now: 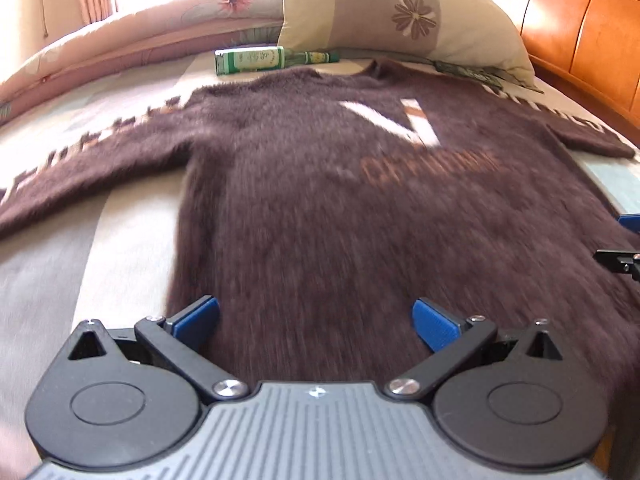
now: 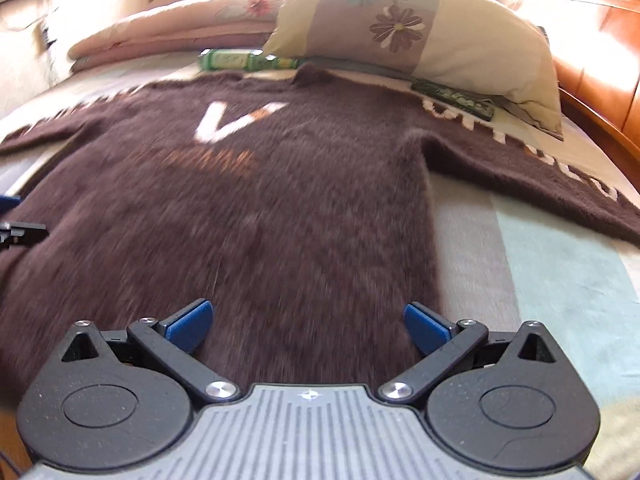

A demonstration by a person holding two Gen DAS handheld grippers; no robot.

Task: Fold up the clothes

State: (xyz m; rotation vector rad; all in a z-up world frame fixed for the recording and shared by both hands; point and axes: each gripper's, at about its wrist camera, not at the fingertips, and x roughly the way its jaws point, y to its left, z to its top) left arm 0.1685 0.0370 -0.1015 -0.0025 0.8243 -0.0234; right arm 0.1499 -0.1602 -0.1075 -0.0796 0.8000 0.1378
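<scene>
- Left sleeve (image 1: 80,160) of the brown sweater (image 1: 320,208): we see it stretched out flat toward the left side of the striped bed (image 1: 60,280), pale lettering along its upper edge.
- Left gripper (image 1: 316,320): we hold it low at the sweater's hem, left half; blue fingers (image 1: 200,316) spread wide, nothing between them, fabric below.
- Sweater body lies front up and flat in the middle of the bed, a white V (image 2: 232,120) and orange lettering on the chest, collar toward the pillow (image 2: 420,28).
- A green bottle (image 1: 272,60) lies on its side just past the collar, beside the pillow.
- Right gripper (image 2: 308,324): over the hem's right half, fingers (image 2: 428,328) wide apart and empty.
- Right sleeve (image 2: 540,176) extends outward toward the wooden headboard (image 2: 600,80).
- Motion blur softens the knit.
</scene>
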